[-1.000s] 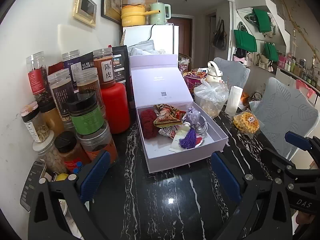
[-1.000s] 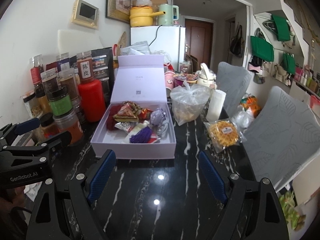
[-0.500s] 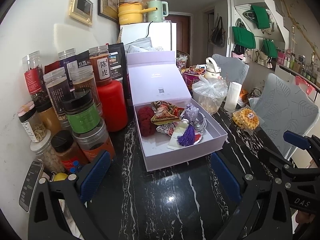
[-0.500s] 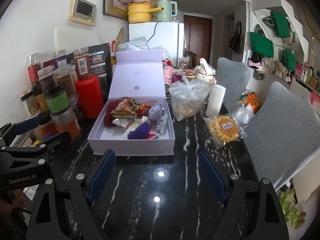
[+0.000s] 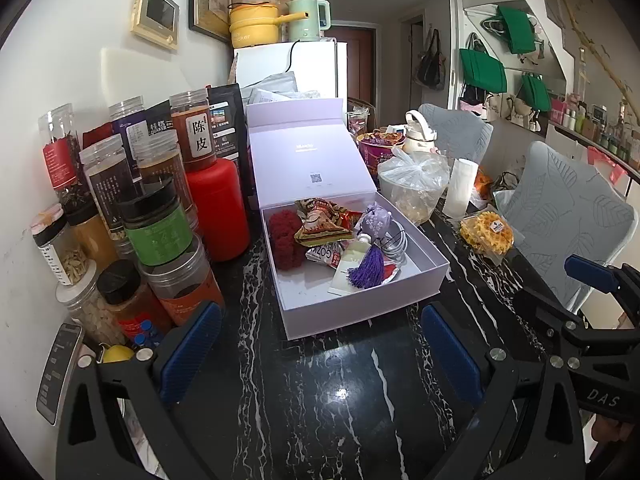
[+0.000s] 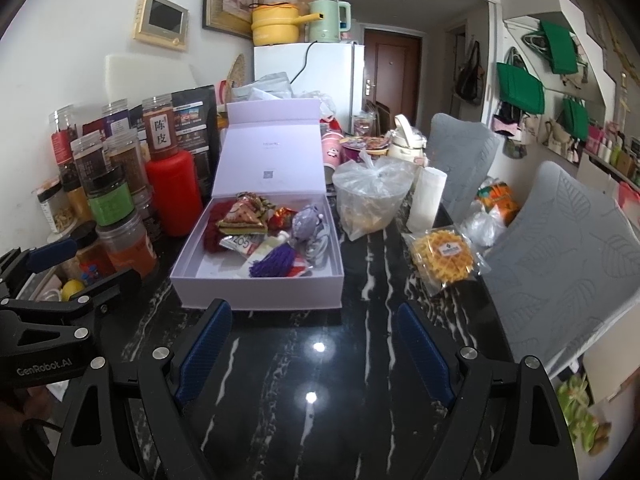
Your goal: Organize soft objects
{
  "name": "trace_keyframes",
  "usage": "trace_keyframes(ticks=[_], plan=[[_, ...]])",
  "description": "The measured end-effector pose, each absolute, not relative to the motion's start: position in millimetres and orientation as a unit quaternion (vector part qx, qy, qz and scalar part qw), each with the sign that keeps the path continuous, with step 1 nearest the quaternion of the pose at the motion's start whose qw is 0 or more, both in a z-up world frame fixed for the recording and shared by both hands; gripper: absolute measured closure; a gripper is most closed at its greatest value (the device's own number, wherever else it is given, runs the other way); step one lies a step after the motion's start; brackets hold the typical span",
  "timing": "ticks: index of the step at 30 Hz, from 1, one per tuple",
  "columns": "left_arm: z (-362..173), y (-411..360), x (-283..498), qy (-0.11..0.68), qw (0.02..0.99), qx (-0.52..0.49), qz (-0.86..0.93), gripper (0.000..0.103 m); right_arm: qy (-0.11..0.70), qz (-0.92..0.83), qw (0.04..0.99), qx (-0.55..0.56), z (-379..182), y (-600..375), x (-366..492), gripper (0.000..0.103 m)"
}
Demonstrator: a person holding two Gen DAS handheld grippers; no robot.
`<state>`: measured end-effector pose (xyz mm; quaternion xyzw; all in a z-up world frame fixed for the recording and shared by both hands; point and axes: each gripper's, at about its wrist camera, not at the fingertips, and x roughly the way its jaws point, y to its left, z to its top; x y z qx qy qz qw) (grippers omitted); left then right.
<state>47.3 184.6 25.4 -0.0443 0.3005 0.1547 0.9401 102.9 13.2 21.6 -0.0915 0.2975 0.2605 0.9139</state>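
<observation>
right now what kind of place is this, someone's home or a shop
Most likely a lived-in home, a dining corner by the entrance. A cluttered black marble table holds food jars, a white fridge carries a yellow pot and kettle, and grey chairs flank it.

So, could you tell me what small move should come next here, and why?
Probably ease the right gripper forward over the box toward the purple tassel. Both grippers stand open and empty short of the box's near wall, and the tassel lies uppermost among the soft things, nearest that wall, so it looks easiest to reach first.
</observation>
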Motion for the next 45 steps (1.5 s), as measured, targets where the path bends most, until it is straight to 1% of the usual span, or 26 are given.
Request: trace_keyframes(ticks=[45], plan=[[24.6, 178.7, 42.6, 0.314, 0.936, -0.034, 0.155, 0.001, 0.303, 0.243, 0.917, -0.097, 17.5, 4.1, 100.5, 0.017]])
